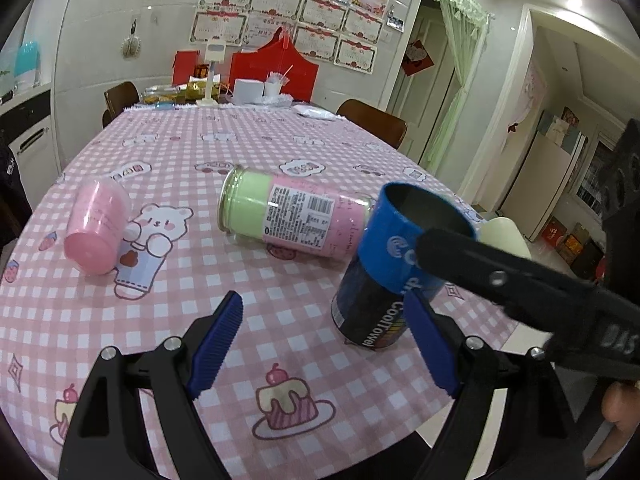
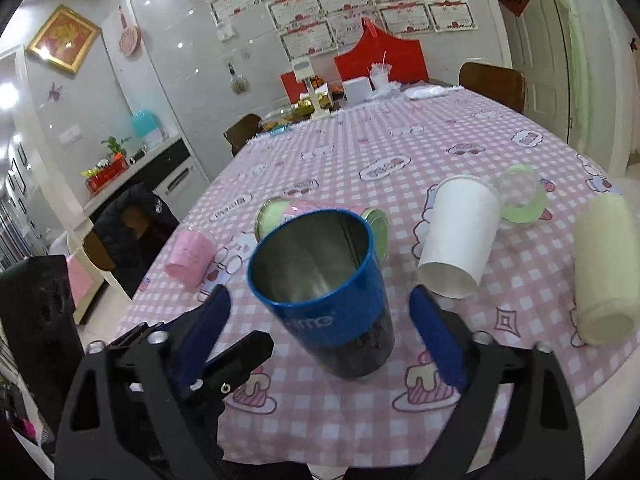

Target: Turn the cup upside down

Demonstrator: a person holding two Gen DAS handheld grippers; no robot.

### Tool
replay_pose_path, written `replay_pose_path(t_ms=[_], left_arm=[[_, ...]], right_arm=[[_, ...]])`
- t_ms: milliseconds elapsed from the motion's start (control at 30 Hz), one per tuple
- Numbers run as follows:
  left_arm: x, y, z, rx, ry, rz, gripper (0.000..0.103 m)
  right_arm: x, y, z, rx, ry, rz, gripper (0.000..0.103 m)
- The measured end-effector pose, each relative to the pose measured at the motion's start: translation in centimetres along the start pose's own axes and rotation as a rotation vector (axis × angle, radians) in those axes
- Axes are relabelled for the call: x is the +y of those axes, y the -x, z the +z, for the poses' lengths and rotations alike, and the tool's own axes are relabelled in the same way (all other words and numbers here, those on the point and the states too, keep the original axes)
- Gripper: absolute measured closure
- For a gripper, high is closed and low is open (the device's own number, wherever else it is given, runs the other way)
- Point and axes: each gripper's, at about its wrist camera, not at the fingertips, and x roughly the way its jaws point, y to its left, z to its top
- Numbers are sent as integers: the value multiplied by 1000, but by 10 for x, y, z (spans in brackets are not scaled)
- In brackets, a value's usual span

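Note:
A blue and black metal cup [image 2: 324, 296] stands upright, mouth up, on the pink checked tablecloth [image 2: 400, 152]. My right gripper [image 2: 320, 336] is open, its blue fingers on either side of the cup without touching it. In the left wrist view the same cup [image 1: 400, 260] stands at the right, with the right gripper's black finger [image 1: 500, 276] across its front. My left gripper [image 1: 324, 340] is open and empty, just left of the cup.
A pink cup [image 1: 96, 228] lies on its side at the left. A green and pink canister [image 1: 288, 212] lies behind the blue cup. A white paper cup [image 2: 456, 236], a clear green cup [image 2: 520, 196] and a cream bottle [image 2: 604, 264] lie at the right. Chairs and clutter stand at the far end.

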Motion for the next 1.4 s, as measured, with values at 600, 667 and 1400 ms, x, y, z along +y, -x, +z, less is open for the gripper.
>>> replay_pose_path(t_ms=[600, 667, 1400], left_arm=[[-45, 100, 12, -320, -101, 181, 9], [-51, 108, 12, -362, -115, 218, 9], [-73, 126, 9, -494, -186, 259, 9]], right_arm=[[17, 96, -16, -359, 232, -242, 8], [19, 99, -20, -389, 260, -254, 8], [10, 114, -42, -498, 252, -287, 8]])
